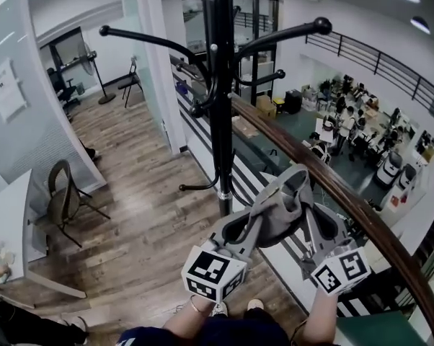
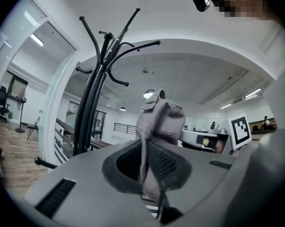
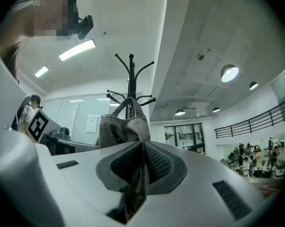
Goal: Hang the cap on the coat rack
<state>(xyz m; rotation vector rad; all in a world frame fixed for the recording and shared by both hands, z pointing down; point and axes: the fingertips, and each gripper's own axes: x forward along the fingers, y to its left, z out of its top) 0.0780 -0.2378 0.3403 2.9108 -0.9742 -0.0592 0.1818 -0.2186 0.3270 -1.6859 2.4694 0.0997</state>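
A grey cap [image 1: 280, 206] hangs stretched between my two grippers, just right of the black coat rack [image 1: 219, 92] and below its curved hooks. My left gripper [image 1: 251, 225] is shut on one edge of the cap and my right gripper [image 1: 312, 211] is shut on the other. In the left gripper view the cap [image 2: 160, 118] rises from the closed left gripper [image 2: 145, 161], with the coat rack [image 2: 91, 96] to the left. In the right gripper view the cap [image 3: 120, 127] bunches above the closed right gripper [image 3: 141, 156], with the rack's top [image 3: 130, 72] behind it.
A wooden handrail [image 1: 325, 175] runs diagonally right behind the rack, over a drop to a lower hall with people [image 1: 350, 121]. A chair [image 1: 64, 197] stands on the wood floor at left, next to a white table [image 1: 8, 215]. A lower rack hook [image 1: 195, 187] points left.
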